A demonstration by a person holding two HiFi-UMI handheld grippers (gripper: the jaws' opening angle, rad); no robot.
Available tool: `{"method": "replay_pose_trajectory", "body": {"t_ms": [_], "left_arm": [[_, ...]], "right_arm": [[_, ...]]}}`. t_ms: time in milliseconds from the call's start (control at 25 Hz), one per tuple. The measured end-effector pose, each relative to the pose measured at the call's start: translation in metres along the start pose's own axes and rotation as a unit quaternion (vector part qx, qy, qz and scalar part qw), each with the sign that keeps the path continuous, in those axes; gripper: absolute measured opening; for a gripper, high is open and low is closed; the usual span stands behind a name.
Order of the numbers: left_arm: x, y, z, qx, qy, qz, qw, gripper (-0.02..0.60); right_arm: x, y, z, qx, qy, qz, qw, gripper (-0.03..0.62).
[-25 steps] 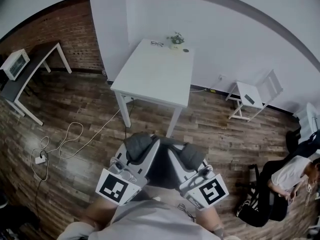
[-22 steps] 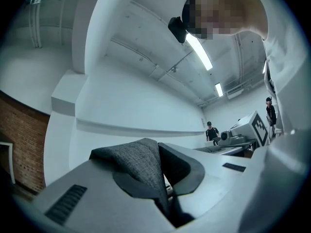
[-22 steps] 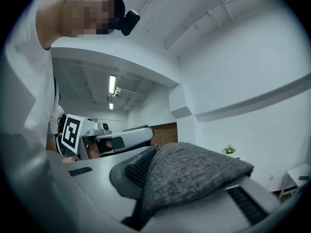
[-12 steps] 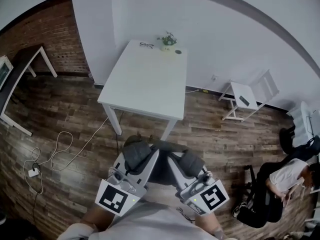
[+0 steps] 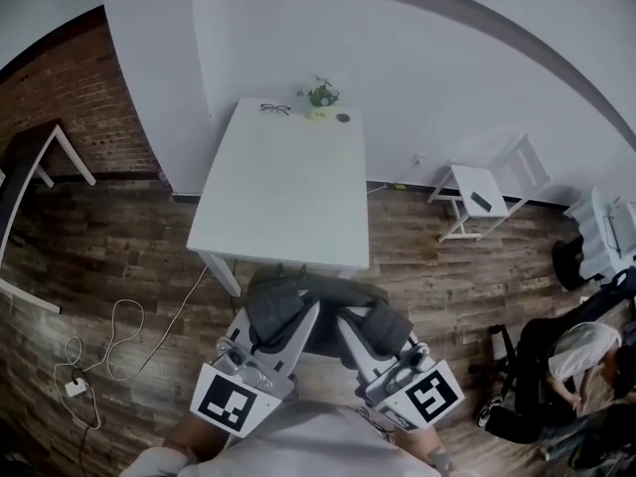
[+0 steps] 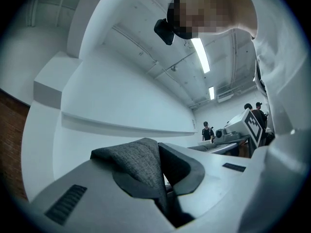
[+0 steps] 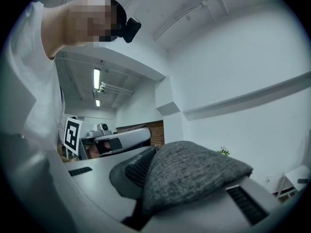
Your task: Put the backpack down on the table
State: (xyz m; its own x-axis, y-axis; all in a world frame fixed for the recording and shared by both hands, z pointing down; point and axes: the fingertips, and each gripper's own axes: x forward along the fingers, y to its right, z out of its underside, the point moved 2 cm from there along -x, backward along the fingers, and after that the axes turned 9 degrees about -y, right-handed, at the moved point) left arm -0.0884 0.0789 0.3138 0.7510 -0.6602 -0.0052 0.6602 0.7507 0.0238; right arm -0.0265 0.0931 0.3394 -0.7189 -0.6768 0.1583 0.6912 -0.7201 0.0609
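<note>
In the head view I carry a grey backpack (image 5: 320,338) between both grippers, just short of the near edge of a white table (image 5: 283,192). My left gripper (image 5: 288,316) is shut on the backpack's left shoulder strap (image 5: 271,301). My right gripper (image 5: 360,328) is shut on the right shoulder strap (image 5: 389,328). In the left gripper view, grey woven strap fabric (image 6: 138,166) is pinched between the jaws of the left gripper (image 6: 163,188). In the right gripper view, a padded grey strap (image 7: 194,174) bulges out of the right gripper (image 7: 146,198). The backpack's lower part is hidden under my arms.
At the table's far end lie a pair of glasses (image 5: 275,108), a small potted plant (image 5: 320,94) and a small dark disc (image 5: 343,118). A white folding stand (image 5: 479,193) is on the right, a seated person (image 5: 571,356) further right, a cable (image 5: 119,331) on the wooden floor on the left.
Both grippers have carried the backpack forward together. The table, about a step away before, now has its near edge right above the straps. The grips look the same.
</note>
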Motion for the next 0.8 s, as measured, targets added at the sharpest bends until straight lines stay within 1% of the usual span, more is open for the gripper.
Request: {"method": "replay_pose_trajectory", "body": {"t_ms": [160, 280, 400, 720, 800], "left_arm": [[0.007, -0.012, -0.002, 0.02, 0.008, 0.008, 0.9997, 0.035], [0.011, -0.019, -0.008, 0.019, 0.016, 0.011, 0.9996, 0.035], [0.025, -0.037, -0.014, 0.016, 0.016, 0.006, 0.9997, 0.035], [0.069, -0.07, -0.017, 0.003, 0.008, -0.022, 0.9997, 0.035], [0.081, -0.077, -0.023, 0.007, 0.006, -0.025, 0.9996, 0.035]], "right_arm": [[0.009, 0.002, -0.003, -0.011, 0.008, 0.01, 1.0, 0.04], [0.015, 0.005, -0.007, -0.013, 0.006, 0.016, 1.0, 0.04], [0.031, 0.021, -0.019, -0.012, 0.007, 0.015, 1.0, 0.04], [0.057, 0.07, -0.034, -0.012, 0.006, -0.019, 1.0, 0.04], [0.063, 0.085, -0.043, -0.016, 0.011, -0.023, 1.0, 0.04]]}}
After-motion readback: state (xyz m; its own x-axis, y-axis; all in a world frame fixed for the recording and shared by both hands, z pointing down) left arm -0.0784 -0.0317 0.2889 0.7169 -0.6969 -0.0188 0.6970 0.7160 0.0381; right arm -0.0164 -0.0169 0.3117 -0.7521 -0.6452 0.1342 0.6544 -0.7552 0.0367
